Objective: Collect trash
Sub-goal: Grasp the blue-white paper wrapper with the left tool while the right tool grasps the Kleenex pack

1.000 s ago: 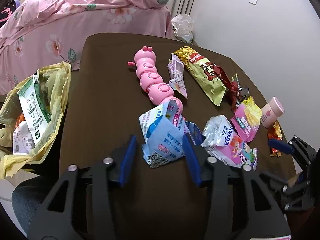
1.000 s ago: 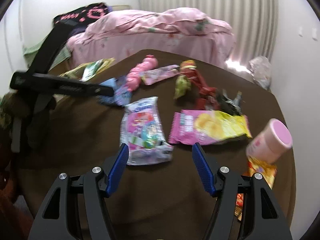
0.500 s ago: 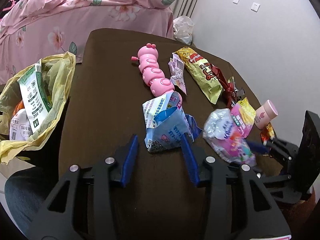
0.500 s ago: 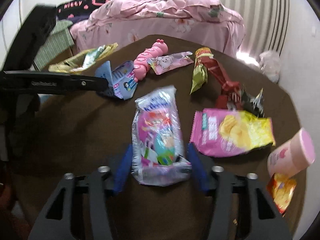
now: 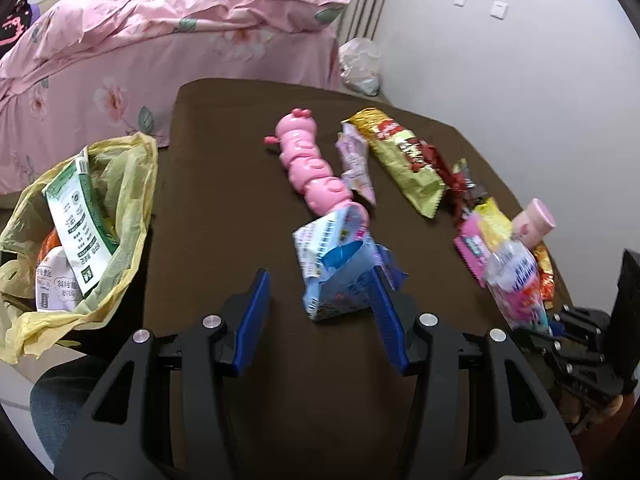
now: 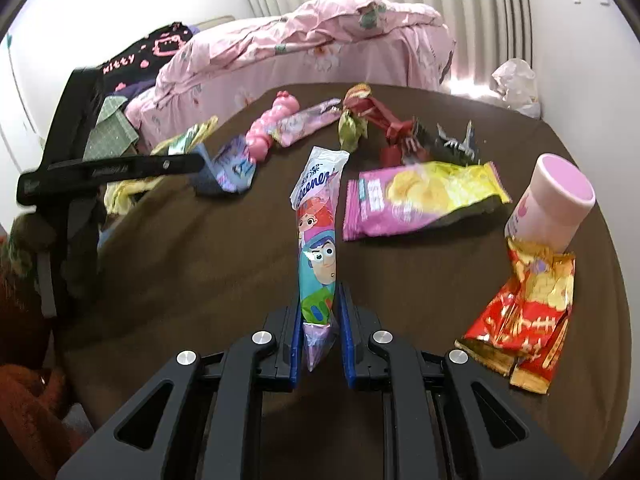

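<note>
A crumpled blue wrapper (image 5: 340,276) lies on the brown table (image 5: 224,168). My left gripper (image 5: 320,316) straddles it and its jaws are opening. The right pad touches the wrapper; the left pad stands clear of it. In the right wrist view, the same left gripper (image 6: 188,166) and blue wrapper (image 6: 234,168) sit at the left. My right gripper (image 6: 320,320) is closing, its pads pressing on a cartoon-printed packet (image 6: 318,232) that stands on edge. The left wrist view shows that packet (image 5: 516,280) raised at the right. A yellow trash bag (image 5: 92,216) with wrappers inside hangs off the table's left side.
On the table lie a pink caterpillar toy (image 5: 308,164), a gold snack bag (image 5: 404,160), a pink-and-yellow chips bag (image 6: 420,196), a pink cup (image 6: 552,200) and red-gold wrappers (image 6: 524,304). A pink-covered bed (image 5: 160,40) stands behind the table.
The right gripper went from wide open to closed on the cartoon packet, which turned up on its edge. The left gripper's jaws widened slightly around the blue wrapper.
</note>
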Tool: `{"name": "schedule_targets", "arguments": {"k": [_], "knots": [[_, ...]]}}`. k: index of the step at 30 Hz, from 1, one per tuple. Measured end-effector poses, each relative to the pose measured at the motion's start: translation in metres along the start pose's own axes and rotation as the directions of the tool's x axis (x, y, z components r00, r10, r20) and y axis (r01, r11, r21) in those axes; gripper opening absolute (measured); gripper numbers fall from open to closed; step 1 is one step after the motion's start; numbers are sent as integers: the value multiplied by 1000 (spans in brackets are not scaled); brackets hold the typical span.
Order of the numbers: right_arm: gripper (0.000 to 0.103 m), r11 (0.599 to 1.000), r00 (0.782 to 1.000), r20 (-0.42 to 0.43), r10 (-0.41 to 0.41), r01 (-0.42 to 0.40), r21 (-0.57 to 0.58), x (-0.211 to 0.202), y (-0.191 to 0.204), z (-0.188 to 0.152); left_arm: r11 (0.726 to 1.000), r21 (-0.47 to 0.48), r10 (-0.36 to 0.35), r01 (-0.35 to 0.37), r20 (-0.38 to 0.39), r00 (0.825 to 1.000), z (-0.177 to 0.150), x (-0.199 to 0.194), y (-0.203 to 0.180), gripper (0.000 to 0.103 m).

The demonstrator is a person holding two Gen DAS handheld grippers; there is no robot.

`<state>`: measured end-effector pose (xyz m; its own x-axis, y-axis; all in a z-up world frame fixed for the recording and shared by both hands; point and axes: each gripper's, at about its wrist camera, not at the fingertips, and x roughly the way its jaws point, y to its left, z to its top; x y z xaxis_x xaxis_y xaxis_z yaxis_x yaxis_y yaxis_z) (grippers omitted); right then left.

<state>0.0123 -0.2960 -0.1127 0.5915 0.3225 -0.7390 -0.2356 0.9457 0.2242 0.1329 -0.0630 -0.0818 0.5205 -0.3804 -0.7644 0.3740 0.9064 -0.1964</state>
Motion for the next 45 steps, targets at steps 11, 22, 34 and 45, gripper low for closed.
{"name": "schedule_targets", "arguments": {"k": [11,22,34,45], "knots": [[46,991,995,18,-99,100,-88,-8,10,-6,1000,27,-4,5,-25,1000,15,32,-17,33],[59,968,977,31,-209,211,-134,-27,13,-18,997,39,-61,62,-31,998,-12,7,-32,28],[24,984,989,8,-151,151,-95,-3,9,-12,988,8,-152,152,76,985,-6,-31,-25,47],[20,990,992,15,-125,126,-59,-3,4,-14,987,70,-147,145,19,989,-18,-28,-22,60]]}}
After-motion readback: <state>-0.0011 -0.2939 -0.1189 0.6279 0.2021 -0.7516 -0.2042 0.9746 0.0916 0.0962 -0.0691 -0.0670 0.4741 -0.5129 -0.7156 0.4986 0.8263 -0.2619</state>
